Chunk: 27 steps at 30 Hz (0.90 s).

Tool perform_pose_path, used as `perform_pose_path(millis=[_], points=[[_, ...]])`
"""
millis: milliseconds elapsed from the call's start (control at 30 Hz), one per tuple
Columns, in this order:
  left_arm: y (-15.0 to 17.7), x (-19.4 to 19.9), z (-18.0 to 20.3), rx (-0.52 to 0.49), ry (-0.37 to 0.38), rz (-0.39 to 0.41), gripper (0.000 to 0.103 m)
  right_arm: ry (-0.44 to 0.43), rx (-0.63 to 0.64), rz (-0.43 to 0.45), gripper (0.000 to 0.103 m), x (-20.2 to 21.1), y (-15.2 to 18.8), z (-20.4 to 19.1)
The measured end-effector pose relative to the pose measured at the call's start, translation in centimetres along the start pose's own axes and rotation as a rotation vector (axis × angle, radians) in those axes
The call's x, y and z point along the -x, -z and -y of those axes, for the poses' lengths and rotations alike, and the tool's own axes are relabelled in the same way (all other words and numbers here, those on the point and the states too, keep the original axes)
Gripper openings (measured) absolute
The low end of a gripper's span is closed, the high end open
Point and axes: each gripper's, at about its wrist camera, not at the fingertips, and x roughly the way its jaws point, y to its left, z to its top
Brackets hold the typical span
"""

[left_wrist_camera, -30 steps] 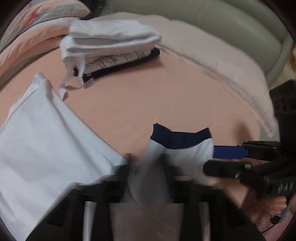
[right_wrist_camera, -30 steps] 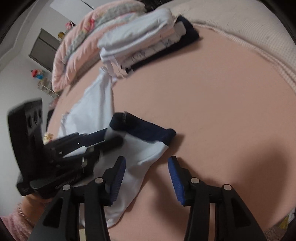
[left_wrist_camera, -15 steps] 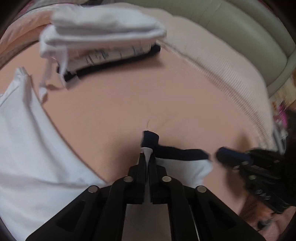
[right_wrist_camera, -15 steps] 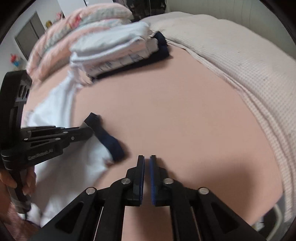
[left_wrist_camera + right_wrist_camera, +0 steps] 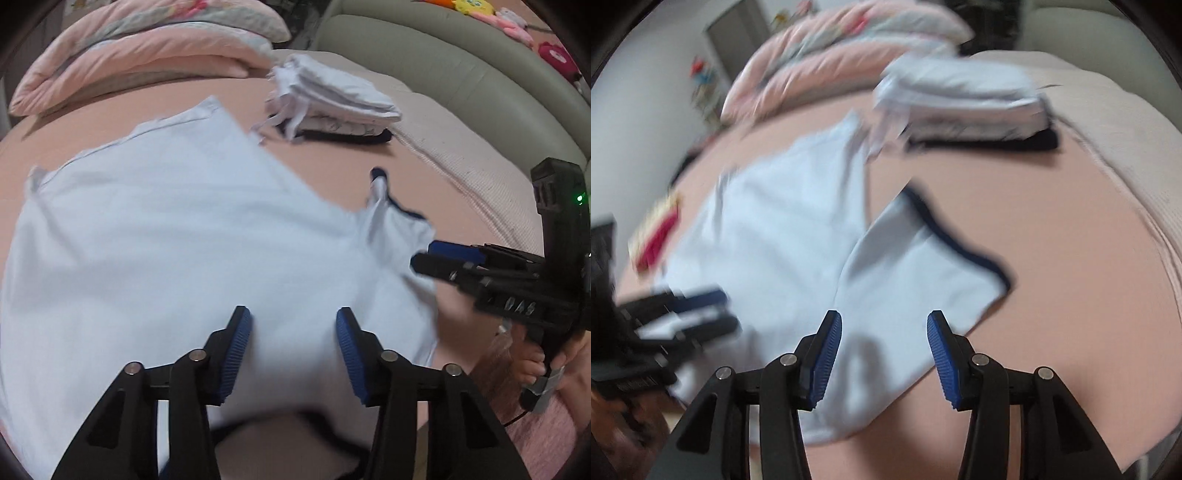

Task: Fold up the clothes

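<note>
On pink bed (image 5: 332, 155): shirt (image 5: 166, 240) flat, sleeve (image 5: 923, 266) angled outward; both grippers' fingers (image 5: 236, 347) opening, empty.

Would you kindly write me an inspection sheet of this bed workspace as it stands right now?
Surface: pink bedsheet, with a textured beige blanket along its far side.
Job's things: light blue garment spread flat, its navy-trimmed sleeve lying folded over; stack of folded clothes beyond it.
Clutter: red and yellow item at the sheet's edge, too blurred to identify.
Grippers: left gripper and right gripper both opening above the garment, nothing pinched.
Cables: thin dark cable under the right gripper's handle.
Surroundings: folded pink quilt, grey-green padded headboard, plush toys.
</note>
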Motion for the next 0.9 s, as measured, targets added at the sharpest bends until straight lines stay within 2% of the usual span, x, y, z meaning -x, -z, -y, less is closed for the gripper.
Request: perform_pose_path(millis=[67, 167, 200, 267, 333, 367, 400, 500, 600, 667, 767, 833, 900], points=[[1.2, 0.7, -1.1, 0.016, -0.063, -0.006, 0.039, 0.107, 0.071, -0.089, 0.045, -1.5, 0.8, -0.7], [3.2, 3.1, -5.1, 0.176, -0.150, 0.020, 0.039, 0.240, 0.112, -0.077, 0.048, -0.6, 1.2, -1.0], [4.3, 4.0, -6.5, 0.239, -0.186, 0.031, 0.039, 0.251, 0.084, -0.066, 0.048, 0.0, 1.4, -0.7], [6.6, 6.0, -9.3, 0.367, -0.264, 0.053, 0.039, 0.166, 0.004, -0.038, 0.048, 1.8, 1.7, -0.3], [8.5, 7.0, -10.9, 0.421, -0.264, 0.045, 0.039, 0.063, -0.048, 0.025, 0.048, 3.4, 1.7, -1.5], [9.4, 7.4, -11.6, 0.441, -0.257, 0.039, 0.039, 0.039, -0.028, 0.046, 0.048, 3.7, 1.7, -3.0], [9.9, 7.8, -11.7, 0.444, -0.231, 0.042, 0.039, 0.016, -0.005, 0.061, 0.048, 3.8, 1.8, -4.5], [10.0, 7.7, -10.5, 0.376, -0.141, 0.043, 0.039, -0.007, 0.138, -0.012, 0.048, 1.4, 2.5, -9.6], [10.1, 6.4, -8.4, 0.231, -0.181, 0.013, 0.040, 0.082, 0.268, -0.116, 0.048, -1.2, 4.2, -12.3], [10.3, 5.5, -7.5, 0.145, -0.242, -0.018, 0.040, 0.118, 0.319, -0.124, 0.048, -0.6, 4.9, -12.5], [11.2, 5.7, -8.6, 0.159, -0.355, -0.049, 0.042, 0.101, 0.268, -0.202, 0.048, 0.7, 6.0, -10.5], [11.1, 6.5, -8.9, 0.178, -0.355, -0.023, 0.042, 0.107, 0.257, -0.228, 0.048, 1.8, 6.9, -9.5], [11.0, 7.4, -9.1, 0.198, -0.341, 0.011, 0.042, 0.102, 0.179, -0.203, 0.048, 2.9, 6.7, -9.0]])
